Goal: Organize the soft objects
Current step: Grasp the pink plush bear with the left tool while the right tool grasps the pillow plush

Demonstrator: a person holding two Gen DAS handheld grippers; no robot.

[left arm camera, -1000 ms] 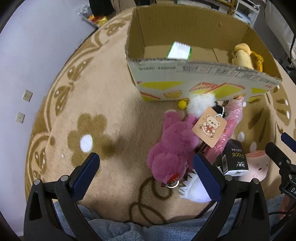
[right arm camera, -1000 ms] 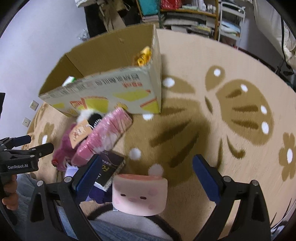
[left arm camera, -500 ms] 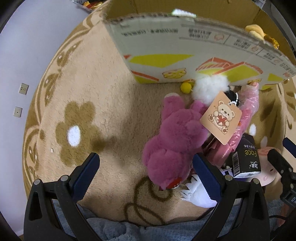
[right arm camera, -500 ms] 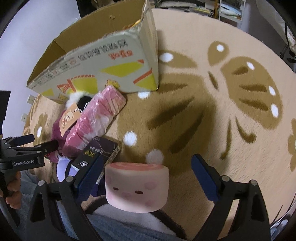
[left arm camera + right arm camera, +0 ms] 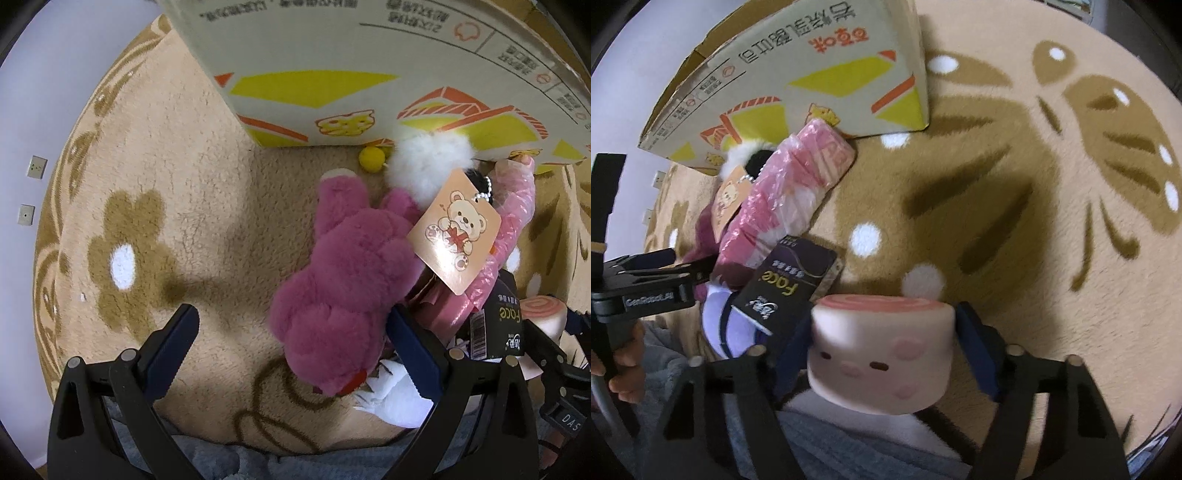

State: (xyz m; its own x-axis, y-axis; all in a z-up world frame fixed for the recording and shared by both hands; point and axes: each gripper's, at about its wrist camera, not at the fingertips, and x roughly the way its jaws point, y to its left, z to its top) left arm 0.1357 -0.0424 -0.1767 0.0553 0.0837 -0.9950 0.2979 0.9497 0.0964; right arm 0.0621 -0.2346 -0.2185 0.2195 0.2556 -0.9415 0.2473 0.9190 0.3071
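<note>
A magenta plush bear [image 5: 347, 295] with a bear-print tag [image 5: 454, 230] lies on the carpet below the cardboard box [image 5: 351, 70]. My left gripper [image 5: 291, 347] is open, its right finger against the bear's side. A white pompom [image 5: 430, 166] and a small yellow ball [image 5: 372, 158] lie by the box. In the right wrist view my right gripper [image 5: 884, 354] has its blue pads against both sides of a pink roll-cake squishy with a face [image 5: 882, 347]. Beside it lie a pink wrapped packet [image 5: 798, 192] and a black "Face" box [image 5: 786, 288].
The box [image 5: 798, 77] stands on a beige carpet with brown flower shapes [image 5: 1071, 184]. A white and purple plush [image 5: 727, 325] lies under the black box. The left gripper shows in the right wrist view [image 5: 653, 284]. A blue-grey cloth [image 5: 221, 461] lies at the near edge.
Both grippers have moved lower and closer to the pile. The right gripper's fingers have closed in from wide open onto the roll-cake squishy. The left gripper stays open.
</note>
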